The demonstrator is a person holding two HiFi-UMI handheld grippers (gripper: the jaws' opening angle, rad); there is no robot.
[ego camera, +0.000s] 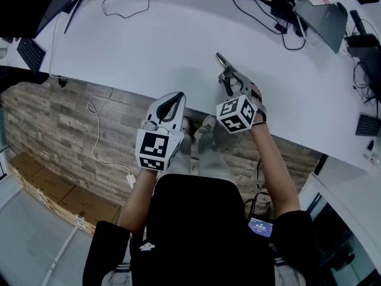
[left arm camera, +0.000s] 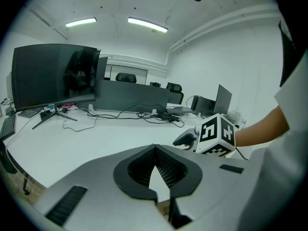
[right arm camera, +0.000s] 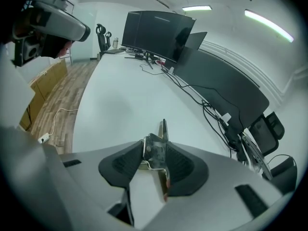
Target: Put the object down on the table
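Note:
A small grey metal tool [ego camera: 228, 71] with a thin blade stands on the white table [ego camera: 149, 34] near its front edge. My right gripper [ego camera: 231, 83] points down at it. In the right gripper view the tool [right arm camera: 163, 130] stands between the two dark pads of the right gripper [right arm camera: 155, 148]; the jaws are spread and I see no squeeze on it. My left gripper [ego camera: 177, 95] hovers over the table's edge to the left, tips together, nothing in it. In the left gripper view the left gripper [left arm camera: 154, 147] is shut and empty, and the right gripper's marker cube [left arm camera: 216, 134] shows at the right.
Monitors [right arm camera: 159, 32] and black cables [ego camera: 262, 5] line the far side of the table. A laptop [ego camera: 321, 16] sits at the back right, a keyboard [ego camera: 30, 52] at the far left. Wooden floor [ego camera: 65, 130] and the person's legs lie below the table edge.

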